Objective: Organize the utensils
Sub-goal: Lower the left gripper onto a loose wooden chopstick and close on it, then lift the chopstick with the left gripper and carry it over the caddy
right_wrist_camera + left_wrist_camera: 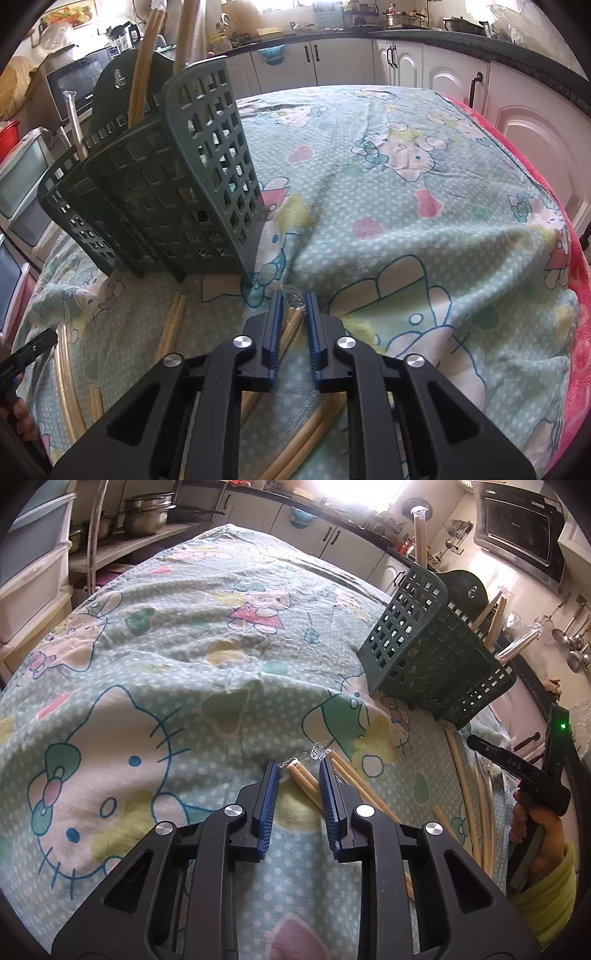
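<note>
One dark green utensil basket [436, 646] stands on the bench, whose top is covered by a cartoon-cat cloth [177, 657]. The basket is a lattice of square holes, split into stepped compartments with a tall rounded back plate, and it sits toward the right of the left wrist view and the left of the right wrist view [162, 184]. Several long pale wooden chopsticks stand upright in its rear compartments [142, 74], some in clear plastic sleeves; I cannot count them exactly.

On the cloth in front of the basket lie more chopstick pairs. In the left wrist view I count one pair between the jaws [304, 779], a second pair just right of the jaws [354, 779], and a bundle of long ones further right below the basket [469, 782]. They are light tan, slim and rounded, and at least some are wrapped in clear crinkled plastic.

Two grippers are in play. The left gripper [298, 771] has its blue-padded jaws parted around the tip of the chopstick pair, with a gap on either side, so not clenched. The right gripper [293, 301] straddles a sleeved pair [291, 325] in the same way, jaws released and the sticks running back beneath it. The right gripper also shows at the edge of the left wrist view, held by a hand in a yellow-green sleeve [532, 823]
</note>
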The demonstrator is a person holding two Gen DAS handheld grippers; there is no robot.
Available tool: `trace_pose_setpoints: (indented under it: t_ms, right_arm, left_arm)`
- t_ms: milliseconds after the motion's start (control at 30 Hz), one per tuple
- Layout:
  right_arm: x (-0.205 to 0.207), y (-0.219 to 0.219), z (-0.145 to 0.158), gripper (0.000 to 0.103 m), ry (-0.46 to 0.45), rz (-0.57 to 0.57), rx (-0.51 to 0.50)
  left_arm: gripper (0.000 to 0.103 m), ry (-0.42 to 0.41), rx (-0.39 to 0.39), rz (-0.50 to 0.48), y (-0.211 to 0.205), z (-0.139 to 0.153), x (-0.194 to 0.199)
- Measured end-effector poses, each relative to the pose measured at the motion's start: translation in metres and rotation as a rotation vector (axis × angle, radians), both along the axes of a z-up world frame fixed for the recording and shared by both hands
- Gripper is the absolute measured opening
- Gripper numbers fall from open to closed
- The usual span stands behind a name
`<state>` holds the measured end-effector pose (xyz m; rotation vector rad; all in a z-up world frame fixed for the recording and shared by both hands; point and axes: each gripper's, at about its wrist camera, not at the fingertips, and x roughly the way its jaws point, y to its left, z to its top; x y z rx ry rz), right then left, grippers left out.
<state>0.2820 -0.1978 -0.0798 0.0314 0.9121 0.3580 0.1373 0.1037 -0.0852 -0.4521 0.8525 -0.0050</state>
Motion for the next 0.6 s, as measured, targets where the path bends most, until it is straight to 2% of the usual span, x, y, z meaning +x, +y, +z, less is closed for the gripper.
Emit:
trace_pose_setpoints:
  t_ms: [333, 500, 600]
  right_arm:
    - [-0.015, 0.000, 0.017, 0.007, -0.048, -0.021, 0.052]
    - [-0.026, 0.000, 0.033, 0.005, -0.084, -0.020, 0.082]
    - [-0.032, 0.000, 0.046, 0.005, -0.115, -0.012, 0.102]
  left_arm:
    - [0.017, -0.002, -0.010, -0.001, 0.002, -0.002, 0.009]
    - [0.008, -0.006, -0.012, 0.002, 0.005, -0.002, 0.014]
    - [0.006, -0.010, -0.017, -0.002, 0.005, 0.001, 0.016]
